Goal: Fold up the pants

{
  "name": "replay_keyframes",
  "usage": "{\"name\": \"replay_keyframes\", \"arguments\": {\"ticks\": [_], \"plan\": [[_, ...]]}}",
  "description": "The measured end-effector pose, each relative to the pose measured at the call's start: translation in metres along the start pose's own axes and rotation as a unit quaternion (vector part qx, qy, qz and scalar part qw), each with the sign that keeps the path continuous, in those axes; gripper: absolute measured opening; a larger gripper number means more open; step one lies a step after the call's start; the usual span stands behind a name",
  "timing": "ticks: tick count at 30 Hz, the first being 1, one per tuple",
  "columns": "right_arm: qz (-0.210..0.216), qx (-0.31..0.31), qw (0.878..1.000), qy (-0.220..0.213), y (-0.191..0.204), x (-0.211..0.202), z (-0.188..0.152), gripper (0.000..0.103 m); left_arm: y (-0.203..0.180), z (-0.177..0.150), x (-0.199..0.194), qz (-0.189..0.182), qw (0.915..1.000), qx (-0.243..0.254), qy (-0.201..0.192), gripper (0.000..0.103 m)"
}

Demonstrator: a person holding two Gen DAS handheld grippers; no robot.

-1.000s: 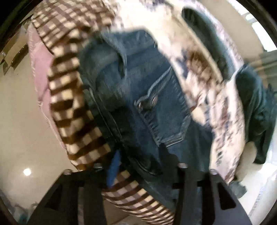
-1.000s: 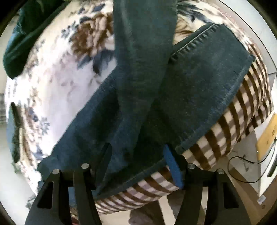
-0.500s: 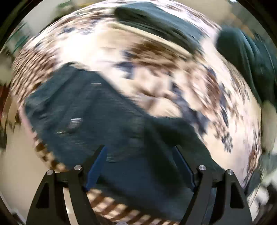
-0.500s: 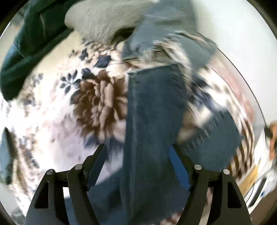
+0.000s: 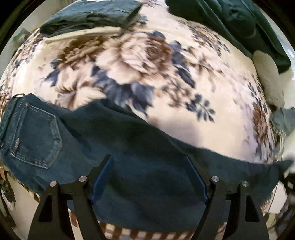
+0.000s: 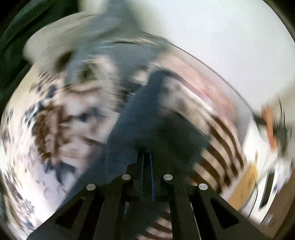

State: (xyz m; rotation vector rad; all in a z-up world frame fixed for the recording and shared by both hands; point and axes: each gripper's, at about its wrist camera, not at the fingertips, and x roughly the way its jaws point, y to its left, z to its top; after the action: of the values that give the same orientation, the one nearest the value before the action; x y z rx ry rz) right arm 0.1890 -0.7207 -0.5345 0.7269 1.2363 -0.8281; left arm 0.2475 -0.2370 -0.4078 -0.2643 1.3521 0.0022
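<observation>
Dark blue jeans point(image 5: 114, 147) lie across the near edge of a floral blanket point(image 5: 147, 61), back pocket point(image 5: 35, 136) at the left, leg running right. My left gripper point(image 5: 149, 175) is open just above the jeans, fingers apart over the thigh part, holding nothing. In the blurred right wrist view my right gripper point(image 6: 147, 157) is shut on a fold of the jeans point(image 6: 147, 118), which drapes over the fingertips.
Folded dark green clothes point(image 5: 92, 14) lie at the blanket's far left, and a dark green garment point(image 5: 239, 24) with a white pillow point(image 5: 267, 75) at the far right. A brown checked sheet point(image 6: 217, 147) covers the bed edge.
My left gripper opened and swung right over the jeans leg. My right gripper moved along the leg, closed on the denim and is moving fast.
</observation>
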Motion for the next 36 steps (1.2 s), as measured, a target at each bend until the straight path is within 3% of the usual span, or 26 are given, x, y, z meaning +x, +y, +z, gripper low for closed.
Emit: {"name": "replay_keyframes", "arguments": {"ticks": [1,3,6,10,14,16,17,18,19,22,25,27,29,31,32,36], "plan": [[0.024,0.034,0.999,0.029,-0.026,0.009,-0.001,0.023,-0.004,-0.003,0.001,-0.003,1.0,0.003,0.004,0.076],[0.077,0.085,0.993,0.039,-0.057,0.013,-0.008,0.043,-0.012,-0.01,0.003,-0.008,0.9998,0.009,0.013,0.076],[0.13,0.116,0.985,0.017,-0.078,0.005,-0.01,0.045,-0.022,-0.02,0.006,-0.011,0.9995,0.02,0.023,0.076],[0.178,0.121,0.976,0.02,-0.069,0.017,-0.008,0.045,-0.027,-0.03,0.007,-0.008,0.9992,0.028,0.028,0.076],[0.143,0.109,0.982,0.063,-0.035,0.055,-0.015,0.044,-0.024,-0.039,0.01,0.001,0.9992,0.023,0.032,0.076],[0.118,0.098,0.986,0.058,-0.026,0.062,-0.019,0.038,-0.021,-0.043,0.01,0.002,0.9992,0.021,0.035,0.076],[0.111,0.078,0.99,0.046,-0.019,0.058,-0.02,0.028,-0.019,-0.044,0.01,0.003,0.9992,0.019,0.035,0.076],[0.107,0.063,0.992,0.033,-0.014,0.053,-0.021,0.003,-0.017,-0.046,0.009,0.004,0.9992,0.019,0.034,0.076],[0.098,0.044,0.994,0.018,-0.01,0.044,-0.024,0.003,-0.014,-0.047,0.008,0.005,0.9992,0.018,0.034,0.076],[0.096,0.033,0.995,-0.022,-0.009,0.016,-0.034,0.002,-0.003,-0.051,0.006,0.006,0.9994,0.008,0.034,0.076],[0.084,0.045,0.995,-0.033,-0.017,-0.002,-0.04,0.002,0.013,-0.055,0.002,0.006,0.9993,-0.01,0.035,0.076],[0.061,0.051,0.997,-0.018,-0.023,0.004,-0.04,0.002,0.026,-0.06,-0.003,0.007,0.9991,-0.026,0.033,0.076],[0.066,0.042,0.997,0.018,-0.022,0.018,-0.039,0.005,0.039,-0.064,-0.007,0.007,0.9985,-0.044,0.033,0.076],[0.079,0.037,0.995,0.054,-0.019,0.024,-0.041,0.03,0.055,-0.07,-0.011,0.008,0.9972,-0.065,0.035,0.076],[0.093,0.036,0.994,0.052,-0.015,0.018,-0.046,0.033,0.065,-0.072,-0.014,0.009,0.9963,-0.078,0.034,0.076],[0.135,-0.017,0.988,0.072,0.02,-0.015,-0.086,0.033,0.111,-0.08,-0.037,0.014,0.9906,-0.134,0.022,0.076]]}}
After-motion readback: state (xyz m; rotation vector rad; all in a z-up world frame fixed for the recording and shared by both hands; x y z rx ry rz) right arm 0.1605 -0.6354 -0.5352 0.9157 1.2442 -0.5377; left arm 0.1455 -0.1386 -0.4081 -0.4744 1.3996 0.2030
